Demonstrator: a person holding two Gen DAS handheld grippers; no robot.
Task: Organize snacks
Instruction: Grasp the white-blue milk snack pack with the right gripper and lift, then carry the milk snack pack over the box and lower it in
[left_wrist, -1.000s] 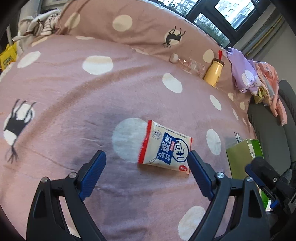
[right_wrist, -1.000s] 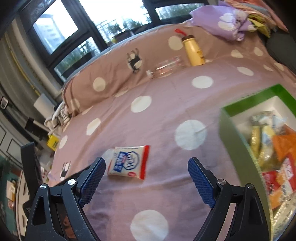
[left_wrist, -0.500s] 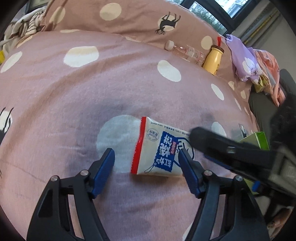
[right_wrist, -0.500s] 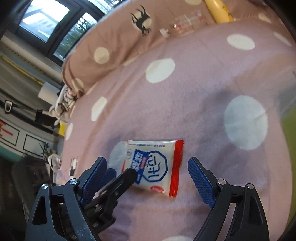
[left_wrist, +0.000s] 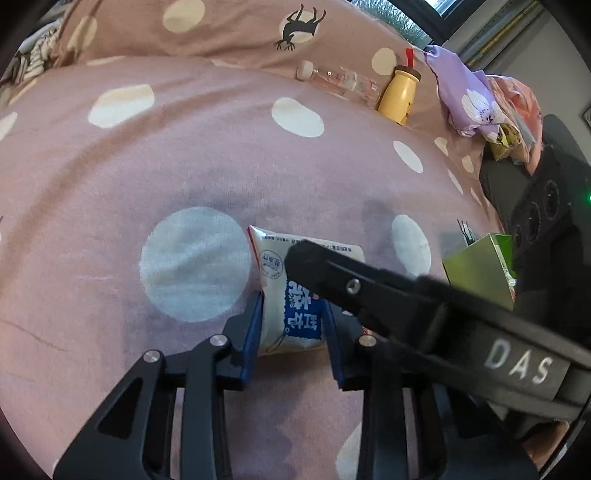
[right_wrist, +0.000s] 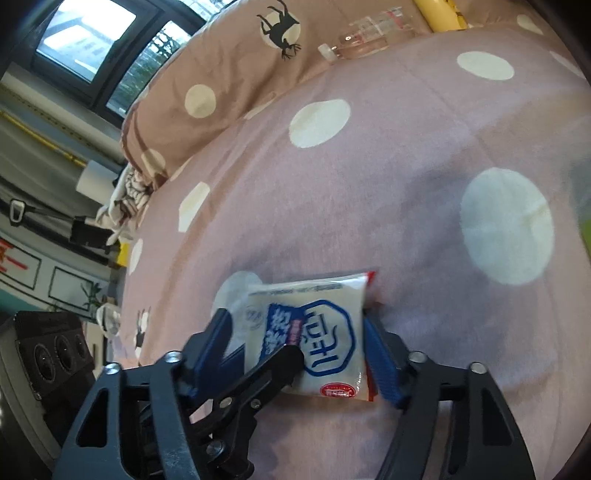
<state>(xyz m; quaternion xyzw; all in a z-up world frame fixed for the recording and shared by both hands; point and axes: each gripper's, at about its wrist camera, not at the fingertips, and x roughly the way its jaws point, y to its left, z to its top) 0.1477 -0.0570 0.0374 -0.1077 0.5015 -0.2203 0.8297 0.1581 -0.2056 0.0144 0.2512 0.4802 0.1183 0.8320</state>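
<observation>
On the dotted bedspread (left_wrist: 332, 166) lies the snack packet (left_wrist: 291, 306), pinched by both the left gripper (left_wrist: 291, 332) and right gripper (right_wrist: 299, 354) jaws; light, soft, crinkly, probably best held across its flat sides.

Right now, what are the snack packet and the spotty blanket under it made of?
The snack packet looks like thin glossy plastic film: it shines, crinkles and has crimped sealed edges. The spotty blanket seems to be soft matte woven or brushed fabric, probably cotton; it creases and dents where the packet is pressed, with no shine.
</observation>
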